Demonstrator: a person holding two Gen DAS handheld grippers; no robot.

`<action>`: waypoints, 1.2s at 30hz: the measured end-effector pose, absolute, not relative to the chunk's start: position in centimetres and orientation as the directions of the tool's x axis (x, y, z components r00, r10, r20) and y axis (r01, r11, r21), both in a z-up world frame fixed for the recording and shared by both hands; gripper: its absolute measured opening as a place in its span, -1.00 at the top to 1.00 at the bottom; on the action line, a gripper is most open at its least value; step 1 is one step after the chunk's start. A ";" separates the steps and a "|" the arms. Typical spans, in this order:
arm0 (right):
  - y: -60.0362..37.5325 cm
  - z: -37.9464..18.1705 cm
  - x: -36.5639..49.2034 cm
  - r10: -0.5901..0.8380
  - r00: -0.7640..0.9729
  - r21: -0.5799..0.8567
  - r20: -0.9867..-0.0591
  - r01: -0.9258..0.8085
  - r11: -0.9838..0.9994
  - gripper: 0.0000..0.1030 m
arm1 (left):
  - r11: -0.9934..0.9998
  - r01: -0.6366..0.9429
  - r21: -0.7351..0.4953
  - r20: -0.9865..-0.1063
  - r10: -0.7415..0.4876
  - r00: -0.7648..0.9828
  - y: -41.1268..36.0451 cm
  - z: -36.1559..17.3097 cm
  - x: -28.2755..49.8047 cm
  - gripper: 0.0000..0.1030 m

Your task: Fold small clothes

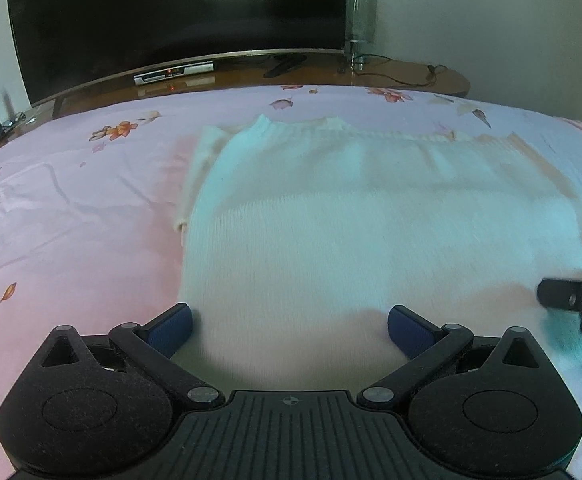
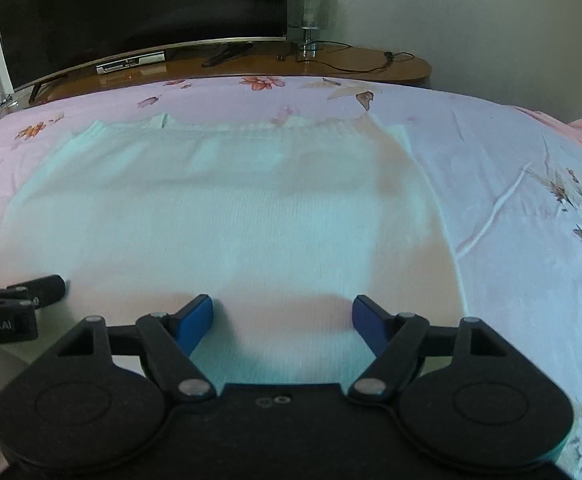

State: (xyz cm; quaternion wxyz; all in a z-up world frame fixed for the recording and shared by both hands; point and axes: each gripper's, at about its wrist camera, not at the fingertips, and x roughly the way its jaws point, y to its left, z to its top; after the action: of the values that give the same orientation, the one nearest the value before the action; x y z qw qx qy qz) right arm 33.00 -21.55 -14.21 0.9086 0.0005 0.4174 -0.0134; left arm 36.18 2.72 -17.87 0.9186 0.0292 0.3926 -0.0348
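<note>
A white knitted sweater (image 1: 351,216) lies flat on the pink flowered bedsheet (image 1: 71,208), sleeves folded in; it also shows in the right wrist view (image 2: 231,216). My left gripper (image 1: 290,326) is open, its blue pads (image 1: 171,330) spread over the sweater's near left edge. My right gripper (image 2: 283,322) is open over the near right part of the sweater. The right gripper shows at the right edge of the left wrist view (image 1: 571,296), and the left gripper at the left edge of the right wrist view (image 2: 19,292). Neither holds cloth.
Past the bed's far edge stands a wooden TV bench (image 1: 411,76) with a big dark television (image 1: 171,20), a set-top box (image 1: 173,73), a glass lamp (image 1: 361,20) and cables. The sheet (image 2: 531,220) extends right of the sweater.
</note>
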 end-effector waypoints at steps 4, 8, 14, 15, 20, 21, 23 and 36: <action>-21.5 -13.8 32.4 -0.024 0.652 -0.005 -0.758 0.031 1.000 -0.49 | 0.996 0.089 0.030 -0.731 -0.039 0.681 2.9 -17.5 35.6 -1.00; -21.8 -13.8 31.9 -0.014 0.645 0.020 -0.764 0.046 0.999 -0.49 | 0.997 0.068 0.039 -0.734 -0.017 0.678 3.3 -17.2 35.0 -1.00; -21.5 -13.1 31.3 -0.006 0.659 0.031 -0.752 0.045 0.999 -0.49 | 0.999 0.042 -0.001 -0.741 -0.029 0.671 4.5 -16.6 34.8 -1.00; -21.5 -13.0 31.2 -0.002 0.661 0.037 -0.751 0.045 0.998 -0.49 | 0.999 0.038 -0.012 -0.743 -0.034 0.669 4.7 -16.5 34.8 -1.00; -20.6 -13.0 31.2 0.008 0.659 0.028 -0.753 0.019 0.999 -0.49 | 1.000 0.016 -0.021 -0.757 -0.027 0.653 5.5 -16.2 34.9 -1.00; -20.4 -13.0 31.2 0.006 0.655 0.022 -0.755 0.016 1.000 -0.49 | 1.000 0.011 -0.028 -0.756 -0.029 0.654 5.8 -16.1 34.8 -1.00; -20.1 -13.0 31.3 0.011 0.651 0.019 -0.759 0.004 1.000 -0.49 | 0.999 -0.003 -0.049 -0.755 -0.035 0.655 6.6 -15.8 34.8 -1.00; -19.8 -13.5 31.6 0.046 0.639 0.040 -0.768 -0.023 0.999 -0.49 | 0.966 -0.083 -0.243 -0.804 -0.154 0.574 9.2 -17.0 34.4 -1.00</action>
State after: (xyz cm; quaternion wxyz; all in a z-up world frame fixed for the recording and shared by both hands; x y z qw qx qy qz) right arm 31.64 -19.83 -13.51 0.9053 0.0133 0.4242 0.0191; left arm 34.36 9.18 -16.98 0.8778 -0.1280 0.4611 -0.0202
